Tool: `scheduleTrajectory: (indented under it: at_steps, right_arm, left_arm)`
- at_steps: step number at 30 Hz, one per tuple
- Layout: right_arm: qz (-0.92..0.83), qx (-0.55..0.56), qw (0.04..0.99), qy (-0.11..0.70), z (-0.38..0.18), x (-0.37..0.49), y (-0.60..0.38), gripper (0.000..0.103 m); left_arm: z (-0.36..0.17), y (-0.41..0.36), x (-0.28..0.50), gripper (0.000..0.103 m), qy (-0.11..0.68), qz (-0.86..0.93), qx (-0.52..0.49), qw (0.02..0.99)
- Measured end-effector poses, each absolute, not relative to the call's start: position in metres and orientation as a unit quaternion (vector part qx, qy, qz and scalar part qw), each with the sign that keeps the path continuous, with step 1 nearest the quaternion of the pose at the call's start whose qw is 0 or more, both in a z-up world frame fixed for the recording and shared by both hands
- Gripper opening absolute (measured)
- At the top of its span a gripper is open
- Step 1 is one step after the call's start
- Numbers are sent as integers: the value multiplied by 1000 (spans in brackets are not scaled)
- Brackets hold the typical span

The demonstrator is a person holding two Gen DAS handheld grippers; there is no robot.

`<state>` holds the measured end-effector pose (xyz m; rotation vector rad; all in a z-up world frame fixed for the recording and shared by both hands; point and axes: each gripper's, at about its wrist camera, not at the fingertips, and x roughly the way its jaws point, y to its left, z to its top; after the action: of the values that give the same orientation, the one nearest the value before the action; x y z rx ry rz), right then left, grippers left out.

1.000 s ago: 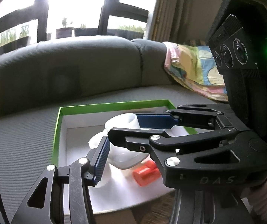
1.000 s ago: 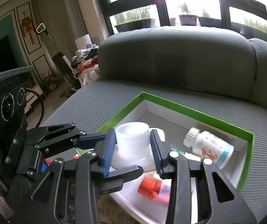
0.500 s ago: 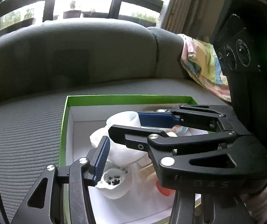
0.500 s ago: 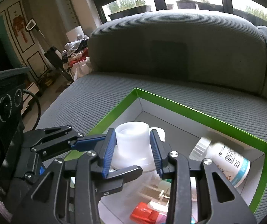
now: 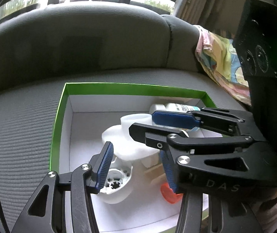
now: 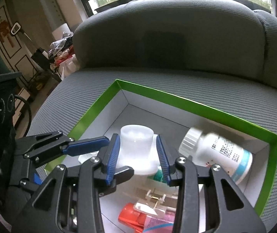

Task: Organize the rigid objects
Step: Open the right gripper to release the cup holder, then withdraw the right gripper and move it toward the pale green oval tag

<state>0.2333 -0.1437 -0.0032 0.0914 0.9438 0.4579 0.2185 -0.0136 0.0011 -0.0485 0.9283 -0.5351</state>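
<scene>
A green-rimmed white box [image 5: 59,112] [image 6: 179,99] lies on the grey sofa seat. My right gripper [image 6: 138,157] is shut on a white plastic funnel-shaped piece [image 6: 136,147] [image 5: 126,136] and holds it above the box. My left gripper [image 5: 136,167] is open; its jaws stand to either side of the white piece's lower flange, just above the box floor. A second white round part [image 5: 117,186] lies under the left finger. A white pill bottle [image 6: 216,153] [image 5: 177,107] lies on its side at the box's right.
The box also holds a red-orange piece [image 6: 130,217] [image 5: 169,194], a small clip-like part [image 6: 155,196] and a green item [image 6: 159,175]. A patterned cloth [image 5: 221,64] lies on the sofa's right. The sofa backrest [image 6: 167,42] rises behind the box.
Both grippers have moved forward and lower over the box with the white piece. The pill bottle is closer in view and the second white part has come into view under the left finger.
</scene>
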Motion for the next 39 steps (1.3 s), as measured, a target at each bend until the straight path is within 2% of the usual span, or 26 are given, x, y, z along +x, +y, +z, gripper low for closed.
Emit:
scheduleTrajectory:
  at_steps: [1,2,3,5,9,13,17,27,39]
  right_arm:
    - [216,43,866,449,-1,231,-144,47]
    - [215,43,867,447,0,230,-146,54]
    - [212,41,870,443,3,226,-147,56]
    - [207,34,875,437,8,220,-147,57]
    - [188,17,889,416,24,200,-151,64]
    - [160,15,905,393,38,180,-161,78]
    - [144,11,916,375,52,158,-169,86]
    - [127,11,929,347,75,106,-182,87]
    - [112,13,937,331,82,54,-193,98]
  left_arm:
    - [1,-11,217,51,445,-248,-25,860]
    - [1,-10,215,56,448,-243,-25,860]
    - [0,-9,214,70,451,-241,-24,859]
    - [1,-8,208,86,453,-231,-21,861]
    - [6,-7,196,86,451,-220,-21,864]
    - [16,-6,181,87,445,-201,-12,873]
    - [27,-7,164,88,430,-192,-5,882]
    - [53,-9,118,90,392,-171,9,904]
    - [51,-3,66,90,381,-150,20,912]
